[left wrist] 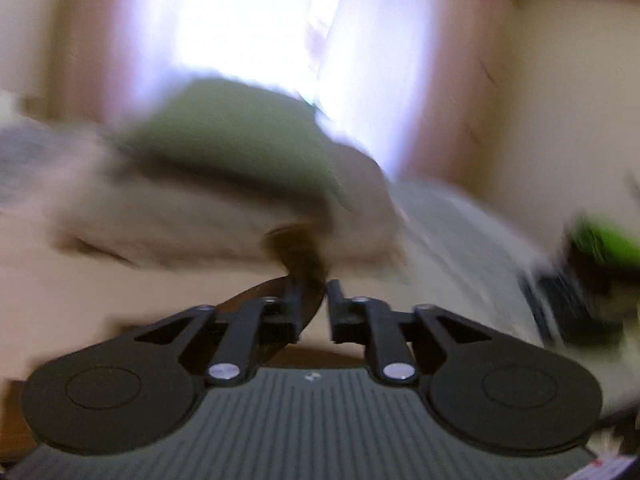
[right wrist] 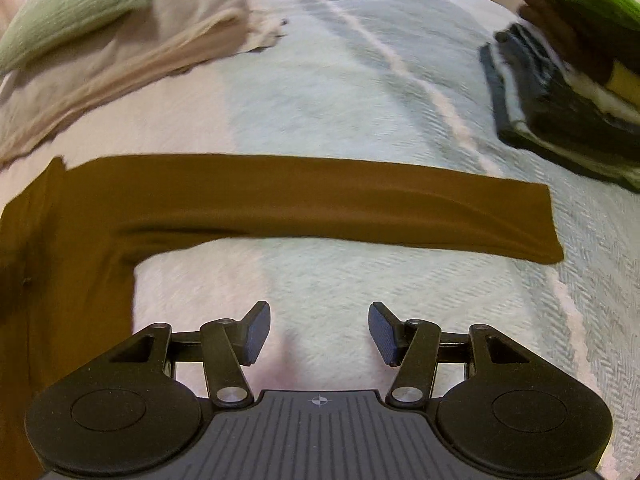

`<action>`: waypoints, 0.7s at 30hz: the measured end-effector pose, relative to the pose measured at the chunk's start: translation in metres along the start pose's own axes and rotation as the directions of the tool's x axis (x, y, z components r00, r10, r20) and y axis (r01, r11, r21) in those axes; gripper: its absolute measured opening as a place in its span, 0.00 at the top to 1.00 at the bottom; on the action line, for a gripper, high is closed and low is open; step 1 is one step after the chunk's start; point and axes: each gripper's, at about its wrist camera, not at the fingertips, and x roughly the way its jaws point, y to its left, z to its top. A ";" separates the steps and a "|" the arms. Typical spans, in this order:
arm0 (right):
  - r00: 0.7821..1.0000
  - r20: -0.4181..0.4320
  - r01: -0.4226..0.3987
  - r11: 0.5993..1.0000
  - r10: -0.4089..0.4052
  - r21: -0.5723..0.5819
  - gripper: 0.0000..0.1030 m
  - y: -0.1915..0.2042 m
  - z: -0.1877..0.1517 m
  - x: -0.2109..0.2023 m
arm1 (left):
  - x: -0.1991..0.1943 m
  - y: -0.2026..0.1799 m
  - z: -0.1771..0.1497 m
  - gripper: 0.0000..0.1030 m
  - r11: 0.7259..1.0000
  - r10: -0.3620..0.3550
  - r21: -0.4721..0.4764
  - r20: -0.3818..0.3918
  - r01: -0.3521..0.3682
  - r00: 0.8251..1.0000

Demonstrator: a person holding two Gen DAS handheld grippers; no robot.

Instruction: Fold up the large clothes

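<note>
A brown long-sleeved garment (right wrist: 304,204) lies on the bed, one sleeve stretched flat to the right and its body running down the left edge of the right wrist view. My right gripper (right wrist: 316,332) stands open just above the bedspread, in front of the sleeve, nothing between its fingers. In the blurred left wrist view my left gripper (left wrist: 314,292) is shut on a bunch of the brown garment (left wrist: 296,252), which rises from its fingertips.
A pale striped bedspread (right wrist: 360,80) covers the bed. A green pillow (right wrist: 76,4) rests on beige bedding (right wrist: 132,64) at the far left. A stack of folded clothes (right wrist: 568,80) sits at the far right. A bright curtained window (left wrist: 260,20) is behind the bed.
</note>
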 end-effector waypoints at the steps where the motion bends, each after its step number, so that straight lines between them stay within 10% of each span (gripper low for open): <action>1: 1.000 -0.003 -0.004 1.000 0.004 0.005 0.50 -0.001 0.000 0.001 | 0.026 -0.012 -0.020 0.82 0.999 -0.008 0.040 -0.112 0.013 0.994; 5: 0.996 0.016 -0.090 0.996 0.090 0.020 0.50 0.007 0.002 0.008 | 0.051 -0.002 -0.084 0.82 0.998 0.040 0.053 -0.343 -0.024 0.938; 10: 0.939 0.055 -0.342 0.939 0.340 0.040 0.50 0.044 0.019 0.031 | 0.009 0.064 -0.099 0.82 0.987 0.143 -0.017 -0.368 -0.160 0.919; 17: 0.837 0.064 -0.547 0.833 0.543 0.084 0.54 0.120 0.055 0.089 | -0.030 0.181 -0.100 0.81 0.875 0.378 -0.150 -0.384 -0.461 0.842; 21: 0.853 0.053 -0.522 0.842 0.520 0.137 0.60 0.141 0.062 0.118 | -0.029 0.200 -0.105 0.81 0.866 0.408 -0.138 -0.363 -0.481 0.838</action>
